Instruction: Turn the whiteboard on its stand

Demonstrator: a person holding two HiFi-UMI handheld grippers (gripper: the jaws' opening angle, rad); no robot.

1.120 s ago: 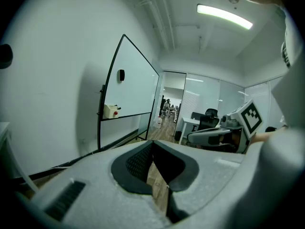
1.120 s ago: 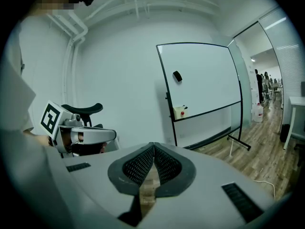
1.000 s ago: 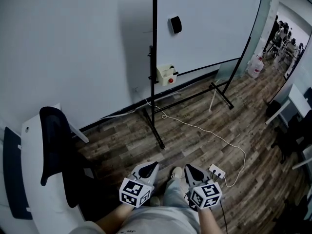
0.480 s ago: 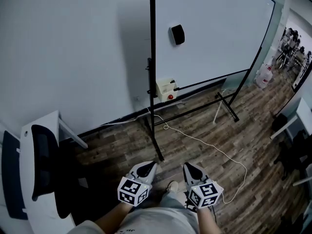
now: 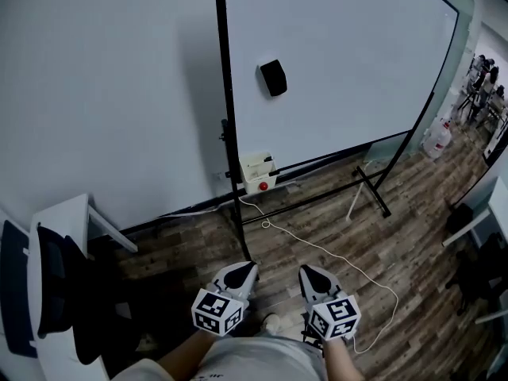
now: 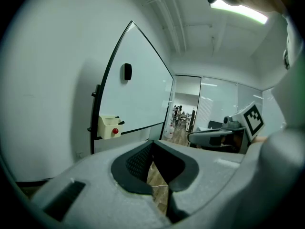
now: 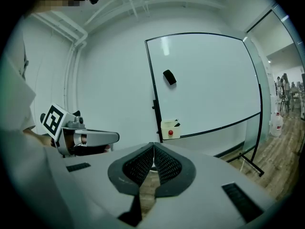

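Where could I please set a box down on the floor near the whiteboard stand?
Bare wood floor lies between the chair and the stand's nearer foot. Another open patch lies right of the white cord, toward the stand's farther foot. It is crowded under the whiteboard, where the cord loops by the crossbar.

Cool, rather dim light from a ceiling lamp (image 6: pixel 237 11), the whiteboard (image 5: pixel 341 54) shadowing the wall (image 5: pixel 95 94), fisheye-bent edges, black corners, foreground perhaps blurred.
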